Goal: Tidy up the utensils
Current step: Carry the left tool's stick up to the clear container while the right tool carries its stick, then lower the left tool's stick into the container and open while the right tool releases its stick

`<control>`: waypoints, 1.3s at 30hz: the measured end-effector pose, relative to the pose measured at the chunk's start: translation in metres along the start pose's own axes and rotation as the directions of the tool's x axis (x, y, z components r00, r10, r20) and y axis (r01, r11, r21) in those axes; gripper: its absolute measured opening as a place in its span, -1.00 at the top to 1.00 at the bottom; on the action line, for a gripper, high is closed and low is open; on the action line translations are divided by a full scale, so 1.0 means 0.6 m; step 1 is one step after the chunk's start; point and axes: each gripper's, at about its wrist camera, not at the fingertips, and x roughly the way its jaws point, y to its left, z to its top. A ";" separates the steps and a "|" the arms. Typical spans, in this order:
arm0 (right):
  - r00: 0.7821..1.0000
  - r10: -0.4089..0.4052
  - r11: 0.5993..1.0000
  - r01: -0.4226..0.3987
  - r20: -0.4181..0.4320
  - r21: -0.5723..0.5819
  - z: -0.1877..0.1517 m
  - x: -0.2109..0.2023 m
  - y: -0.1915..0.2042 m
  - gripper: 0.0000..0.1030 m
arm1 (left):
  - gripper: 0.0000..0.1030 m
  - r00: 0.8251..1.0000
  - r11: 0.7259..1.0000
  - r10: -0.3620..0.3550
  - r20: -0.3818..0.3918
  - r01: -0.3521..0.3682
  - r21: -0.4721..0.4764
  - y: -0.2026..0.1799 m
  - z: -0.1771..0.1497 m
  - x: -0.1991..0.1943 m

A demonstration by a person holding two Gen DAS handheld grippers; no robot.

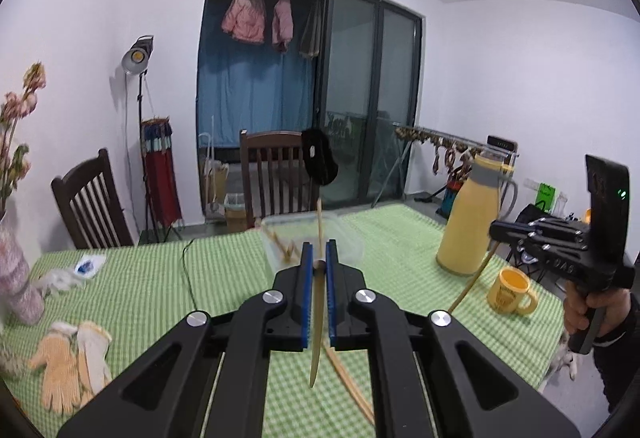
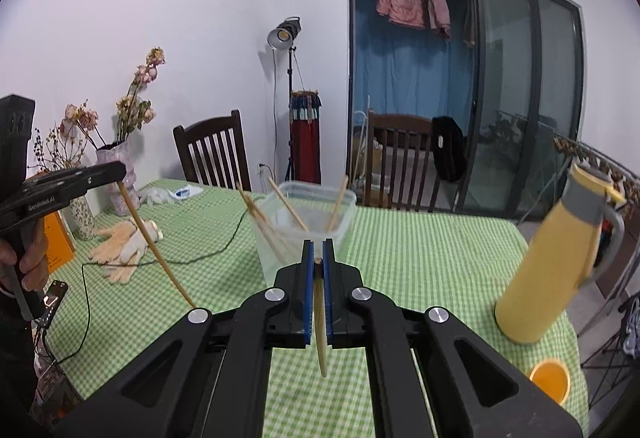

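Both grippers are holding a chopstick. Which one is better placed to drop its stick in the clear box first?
Probably the left gripper. Its bamboo chopstick sits right before the clear plastic container; the right gripper looks slightly farther back.

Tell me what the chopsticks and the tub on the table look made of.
Chopsticks: likely bamboo or light wood, matte, judging by the pale tan colour and thin tapered shape. Tub: seemingly plastic, cloudy translucent, since the sticks inside show through its walls.

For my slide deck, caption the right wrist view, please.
Right gripper shut on a chopstick, facing a clear container of chopsticks on the green checked table.
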 end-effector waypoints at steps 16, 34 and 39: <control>0.992 0.067 0.996 -0.060 0.108 -0.068 0.239 0.099 -0.009 0.92 | 0.94 0.999 0.999 -0.021 0.046 0.019 0.037 0.037 0.259 0.121; 0.987 0.072 0.997 -0.074 -0.142 -0.008 0.197 0.352 -0.022 0.92 | 0.94 0.996 0.998 -0.011 -0.091 0.005 -0.065 0.119 0.276 0.382; 0.965 0.103 0.994 -0.094 -0.239 0.048 0.159 0.395 -0.032 0.91 | 0.93 0.984 0.997 -0.017 -0.175 0.003 -0.080 0.122 0.235 0.452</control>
